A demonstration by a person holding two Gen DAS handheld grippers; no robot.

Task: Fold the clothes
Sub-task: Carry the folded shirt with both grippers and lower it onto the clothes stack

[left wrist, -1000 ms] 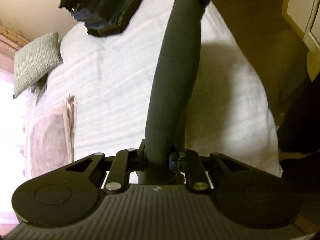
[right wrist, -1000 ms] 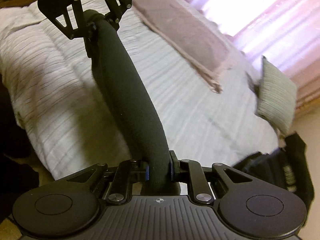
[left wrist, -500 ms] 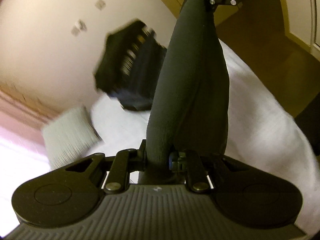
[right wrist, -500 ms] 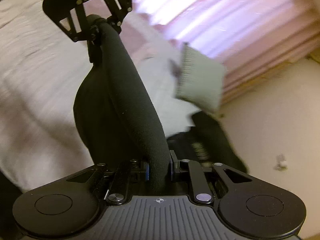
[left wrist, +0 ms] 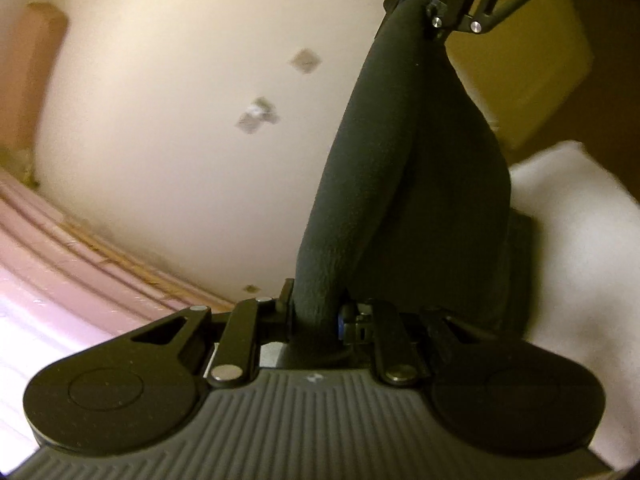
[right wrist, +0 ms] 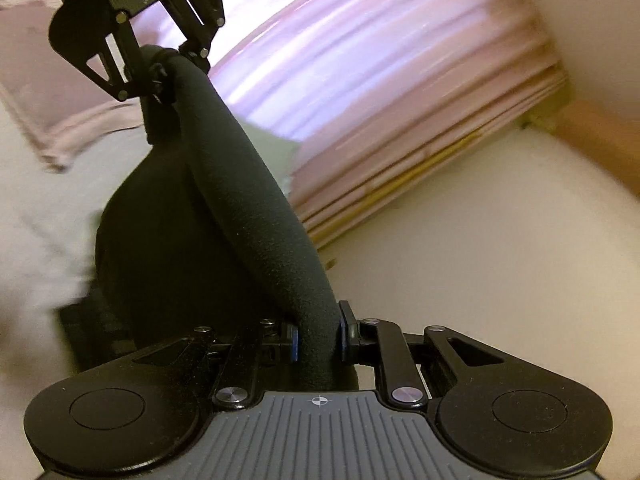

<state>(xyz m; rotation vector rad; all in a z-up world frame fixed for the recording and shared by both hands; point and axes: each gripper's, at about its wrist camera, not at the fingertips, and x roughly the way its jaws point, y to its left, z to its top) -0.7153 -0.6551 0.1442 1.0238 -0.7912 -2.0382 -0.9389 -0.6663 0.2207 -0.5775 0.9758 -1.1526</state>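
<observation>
Both grippers, left point(left wrist: 316, 312) and right point(right wrist: 318, 340), jaws clamped on the dark garment point(left wrist: 400, 184), have swung it up off the bed point(left wrist: 580, 240), ready for folding.

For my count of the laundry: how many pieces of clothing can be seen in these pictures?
2. A dark garment hangs stretched between the left hand-held gripper and the right hand-held gripper. A folded pink piece lies on the bed. Others may be hidden behind the dark one.

hand-held gripper: 2 point(left wrist: 316, 316) point(right wrist: 318, 336) | dark garment point(left wrist: 384, 184): 1 | pink towel point(right wrist: 68, 120): 1 | bed point(left wrist: 576, 240): 1
</observation>
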